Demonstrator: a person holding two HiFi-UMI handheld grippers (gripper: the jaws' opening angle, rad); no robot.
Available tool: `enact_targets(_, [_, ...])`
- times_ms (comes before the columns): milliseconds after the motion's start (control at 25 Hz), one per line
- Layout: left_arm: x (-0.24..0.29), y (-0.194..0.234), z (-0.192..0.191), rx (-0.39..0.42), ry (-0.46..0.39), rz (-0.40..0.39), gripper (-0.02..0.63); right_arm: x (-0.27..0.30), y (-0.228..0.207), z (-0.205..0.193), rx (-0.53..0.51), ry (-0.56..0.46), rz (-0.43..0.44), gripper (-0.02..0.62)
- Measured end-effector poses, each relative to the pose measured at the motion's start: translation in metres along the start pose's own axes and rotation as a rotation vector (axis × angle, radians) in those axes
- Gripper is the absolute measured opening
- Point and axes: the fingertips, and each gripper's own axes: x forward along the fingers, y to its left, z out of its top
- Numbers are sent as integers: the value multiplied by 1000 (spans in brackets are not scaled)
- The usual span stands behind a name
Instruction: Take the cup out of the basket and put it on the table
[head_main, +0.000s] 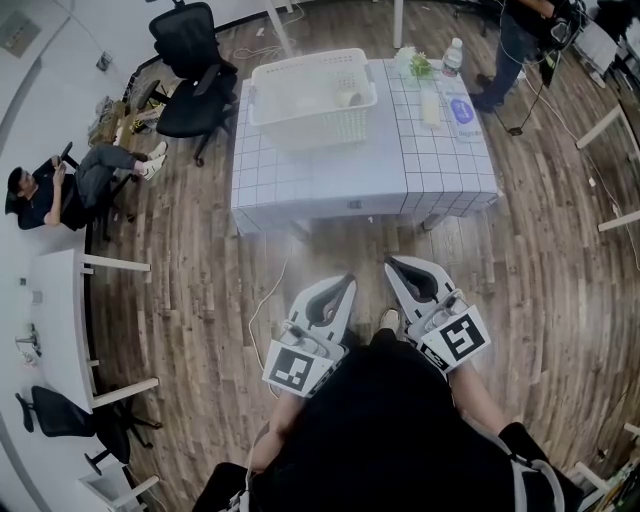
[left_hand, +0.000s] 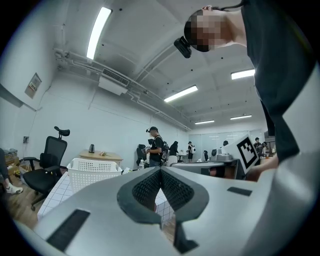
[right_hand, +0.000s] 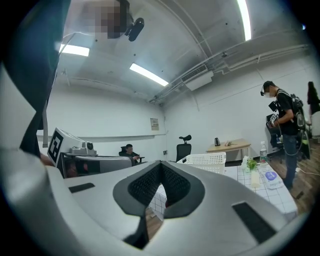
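Closest in, the left gripper (head_main: 347, 282) and the right gripper (head_main: 391, 264) are side by side at the person's front, both clenched tight with nothing between the jaws (each gripper view shows the dark pads meeting tip to tip over bare air). Beneath them runs a wooden plank floor (head_main: 200, 270), with a stretch of it open between the grippers and the table (head_main: 350, 180), which wears a white grid-patterned covering. On the table's far left part sits the white perforated basket (head_main: 300, 125), and the cup (head_main: 349, 98), small and pale, is inside it toward the right wall, well apart from both grippers. Along the table's far right side stand a clear bottle (head_main: 452, 55), a bit of greenery (head_main: 418, 66) and a flat blue-printed item (head_main: 462, 110). Left of the basket a black office chair (head_main: 190, 80) waits on the floor. Off at the left wall a seated person (head_main: 55, 190) is beside a white desk (head_main: 60, 300); at the far right a standing person (head_main: 518, 45) faces away. Overhead, strip lights (left_hand: 98, 31) cross a white ceiling.
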Motion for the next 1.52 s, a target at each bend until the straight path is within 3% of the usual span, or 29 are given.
enact_targets(600, [12, -36, -19, -40, 25, 64, 8, -37, -16, -24, -15, 63, 23, 15])
enact_targets(960, [23, -1, -12, -32, -2, 48, 8, -9, -23, -19, -43, 73, 4, 15])
enact_targets(1520, [39, 84, 2, -38, -21, 17, 8, 78, -36, -3, -69, 82, -9, 15])
